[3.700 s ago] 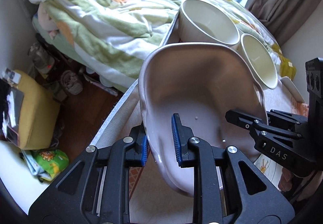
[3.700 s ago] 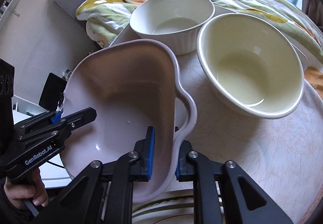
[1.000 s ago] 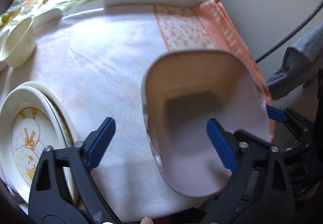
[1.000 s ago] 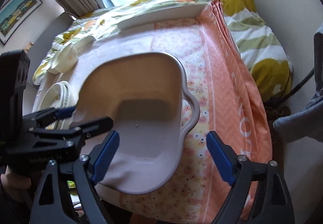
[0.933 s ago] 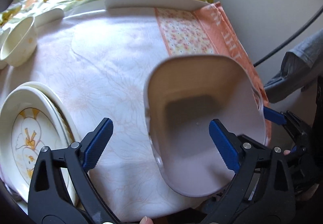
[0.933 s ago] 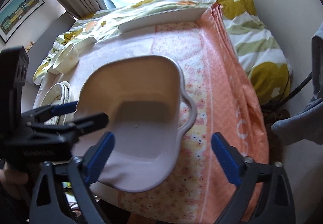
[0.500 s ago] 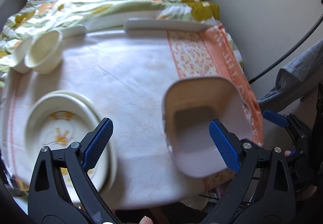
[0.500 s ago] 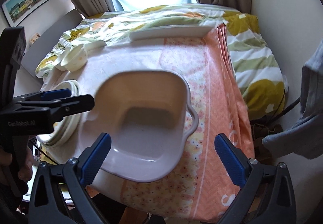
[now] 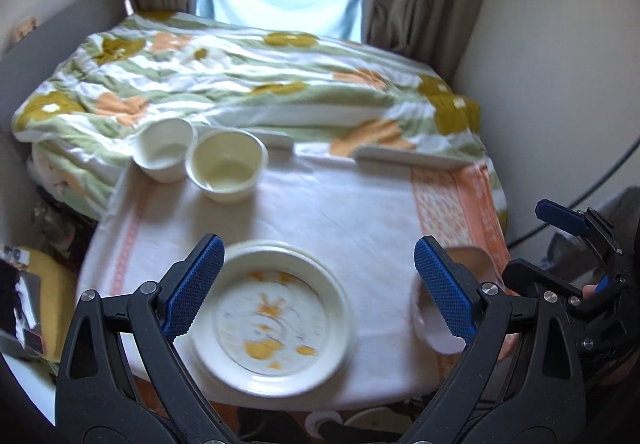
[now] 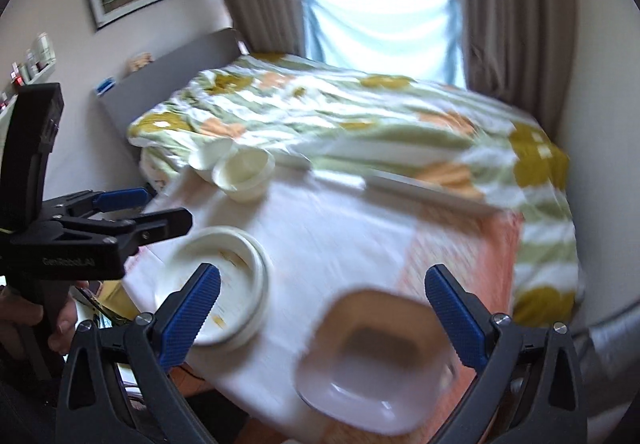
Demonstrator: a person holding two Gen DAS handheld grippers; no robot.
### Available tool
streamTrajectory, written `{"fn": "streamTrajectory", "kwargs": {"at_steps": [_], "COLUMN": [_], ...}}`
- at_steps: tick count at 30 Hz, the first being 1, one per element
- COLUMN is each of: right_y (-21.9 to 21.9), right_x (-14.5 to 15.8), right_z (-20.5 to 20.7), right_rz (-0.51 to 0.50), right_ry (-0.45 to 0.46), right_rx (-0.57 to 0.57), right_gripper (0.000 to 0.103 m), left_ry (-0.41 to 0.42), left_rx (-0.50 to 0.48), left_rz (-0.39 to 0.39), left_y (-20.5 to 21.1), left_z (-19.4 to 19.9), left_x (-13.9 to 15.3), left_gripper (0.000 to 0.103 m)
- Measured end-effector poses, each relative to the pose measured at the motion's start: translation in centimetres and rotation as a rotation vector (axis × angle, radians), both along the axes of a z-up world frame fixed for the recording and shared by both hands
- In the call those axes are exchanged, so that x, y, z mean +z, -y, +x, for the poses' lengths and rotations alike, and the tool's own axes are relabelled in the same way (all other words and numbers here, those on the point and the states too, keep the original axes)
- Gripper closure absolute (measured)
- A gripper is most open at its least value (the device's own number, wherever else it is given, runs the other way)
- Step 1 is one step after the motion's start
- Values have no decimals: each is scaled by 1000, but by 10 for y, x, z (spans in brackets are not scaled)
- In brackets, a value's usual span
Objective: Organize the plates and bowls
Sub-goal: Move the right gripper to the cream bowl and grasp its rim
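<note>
Both sets of jaws stand wide apart with nothing between the blue pads. The right gripper has just been opening a little further, and the pale pinkish squarish dish with a side handle sits free on the table below it, not touched by either pad. The left gripper is likewise spread to its full width and empty, hanging above the table.

The pinkish dish rests near the table's front right corner, partly on the orange patterned strip of the white tablecloth. In the left wrist view only a part of it shows behind the right-hand pad.

The stack of cream round plates with yellow-orange print lies at the front of the table, left of the dish and apart from it. In the right wrist view the same stack sits partly behind the left-hand pad.

Two bowls stand touching at the far left corner: a cream round bowl and a white ribbed bowl just behind it. A white long tray lies along the far edge.

A bed with green-and-orange floral duvet sits beyond the table. Both views are motion-blurred. A hand grips the left gripper's handle.
</note>
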State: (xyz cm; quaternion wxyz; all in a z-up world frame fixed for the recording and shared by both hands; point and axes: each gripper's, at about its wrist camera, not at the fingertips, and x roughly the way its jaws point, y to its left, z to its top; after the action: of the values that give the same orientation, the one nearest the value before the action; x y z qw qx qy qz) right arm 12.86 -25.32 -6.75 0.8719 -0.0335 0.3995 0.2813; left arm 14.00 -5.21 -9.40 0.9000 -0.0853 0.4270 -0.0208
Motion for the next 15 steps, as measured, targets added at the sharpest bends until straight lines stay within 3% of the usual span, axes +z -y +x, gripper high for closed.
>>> {"fn": "streamTrajectory", "kwargs": {"at_steps": [8,15], "right_y": [-84,-154], "right_x": [3,-39], "right_z": [56,126], "right_rz": [59,23], "right_ry": [-51,-208], "right_rx": [-14,-59], "right_gripper": [1,2], "left_ry": [13,-93], "left_rx": [78,75], "left_rz": [-5,-143], "left_y": [-102,-170], "left_z": [34,93], "left_x": [3,-48], "left_gripper": [7,11]}}
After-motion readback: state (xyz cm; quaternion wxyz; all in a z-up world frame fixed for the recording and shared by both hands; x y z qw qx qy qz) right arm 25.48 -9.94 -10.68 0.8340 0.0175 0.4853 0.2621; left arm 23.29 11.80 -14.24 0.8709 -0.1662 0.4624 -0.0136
